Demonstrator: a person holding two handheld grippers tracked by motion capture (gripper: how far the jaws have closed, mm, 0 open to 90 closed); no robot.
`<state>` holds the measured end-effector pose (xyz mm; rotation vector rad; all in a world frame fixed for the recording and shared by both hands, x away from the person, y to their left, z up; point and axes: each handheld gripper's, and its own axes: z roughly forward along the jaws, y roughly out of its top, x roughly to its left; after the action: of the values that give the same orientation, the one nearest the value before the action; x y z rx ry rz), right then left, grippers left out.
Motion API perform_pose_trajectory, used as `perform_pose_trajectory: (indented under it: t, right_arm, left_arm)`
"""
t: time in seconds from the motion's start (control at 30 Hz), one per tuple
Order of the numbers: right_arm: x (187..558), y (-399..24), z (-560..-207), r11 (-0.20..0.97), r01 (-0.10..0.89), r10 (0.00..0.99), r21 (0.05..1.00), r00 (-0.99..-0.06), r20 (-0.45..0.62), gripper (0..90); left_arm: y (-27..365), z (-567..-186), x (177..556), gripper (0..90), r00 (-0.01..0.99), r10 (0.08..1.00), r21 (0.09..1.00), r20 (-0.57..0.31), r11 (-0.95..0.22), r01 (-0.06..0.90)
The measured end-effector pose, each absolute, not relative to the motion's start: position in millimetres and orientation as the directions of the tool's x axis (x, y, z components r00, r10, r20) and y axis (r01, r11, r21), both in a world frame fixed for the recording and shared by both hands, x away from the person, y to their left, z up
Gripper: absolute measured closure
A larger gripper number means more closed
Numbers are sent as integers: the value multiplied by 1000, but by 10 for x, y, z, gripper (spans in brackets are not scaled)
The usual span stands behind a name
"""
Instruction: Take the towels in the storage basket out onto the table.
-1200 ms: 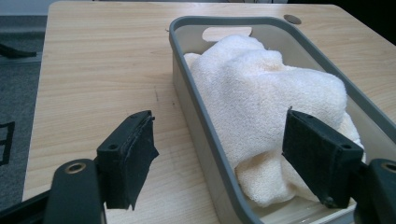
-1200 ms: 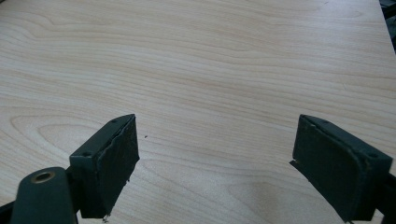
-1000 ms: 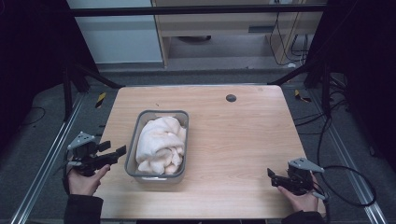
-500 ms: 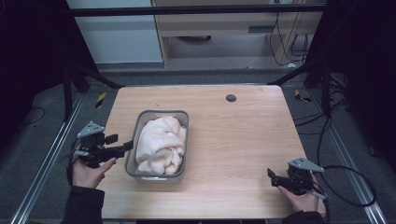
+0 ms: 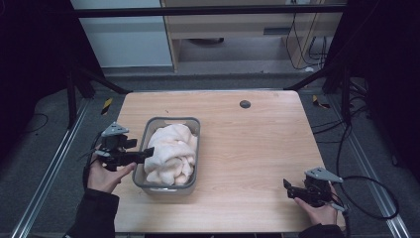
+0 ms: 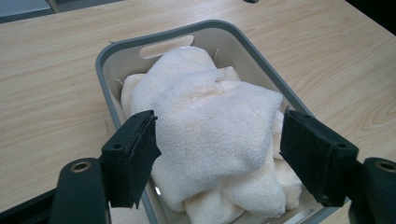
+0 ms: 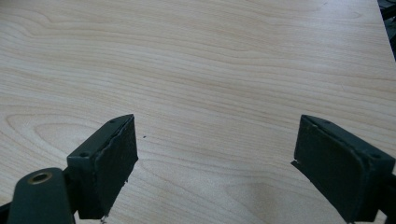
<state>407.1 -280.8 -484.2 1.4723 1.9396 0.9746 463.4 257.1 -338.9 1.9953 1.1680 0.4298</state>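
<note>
Cream terry towel (image 6: 210, 135) bunched in grey plastic bin (image 5: 148, 130) on left half of wood table (image 5: 257, 148). Left gripper (image 5: 144, 154) moved in from table's left edge over last second, now at bin's left rim, over towel. Jaws spread, pads flanking towel bulge, nothing pinched. Reads as approach for grab, close not started. Right gripper (image 5: 287, 187) parked at near right corner, jaws wide apart, empty, bare wood ahead.

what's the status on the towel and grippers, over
Left gripper open, at the towel in the grey bin. Right gripper open over bare table. Nothing in the way.
</note>
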Motion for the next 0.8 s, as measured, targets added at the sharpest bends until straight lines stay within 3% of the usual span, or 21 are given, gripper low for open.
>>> perform_pose_trajectory:
  t: [0.8]
  right_arm:
    - [4092,-2803,-4869,167,607,955,777,-294,25,116]
  left_arm:
    - [2099,-3554,4943,184,547,836,669,-53,-377,641]
